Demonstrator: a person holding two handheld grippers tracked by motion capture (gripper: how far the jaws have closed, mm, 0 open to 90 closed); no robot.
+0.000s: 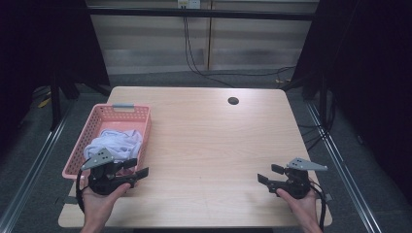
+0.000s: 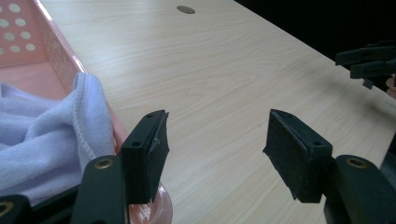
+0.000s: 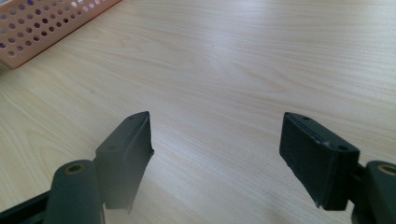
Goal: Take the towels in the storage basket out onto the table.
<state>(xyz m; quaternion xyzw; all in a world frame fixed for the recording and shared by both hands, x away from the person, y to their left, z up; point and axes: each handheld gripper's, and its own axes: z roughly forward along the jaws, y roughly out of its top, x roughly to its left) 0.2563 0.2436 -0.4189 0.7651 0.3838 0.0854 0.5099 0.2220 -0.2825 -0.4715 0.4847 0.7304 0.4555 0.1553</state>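
A soft white cloth [image 1: 115, 141] lies bunched up in the pink basket [image 1: 87, 130] with little holes. The left claw [image 1: 137, 167] and right claw [image 1: 266, 174] are spread wide, holding nothing.

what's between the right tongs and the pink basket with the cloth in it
Bare wooden table. In the high view, nothing lies between the right tongs and the pink basket holding the pale cloth, apart from the left tongs beside the basket.

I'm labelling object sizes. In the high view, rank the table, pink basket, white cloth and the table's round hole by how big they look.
1. table
2. pink basket
3. white cloth, lying inside the basket
4. round hole, which sits farther from the camera but is plainly smallest
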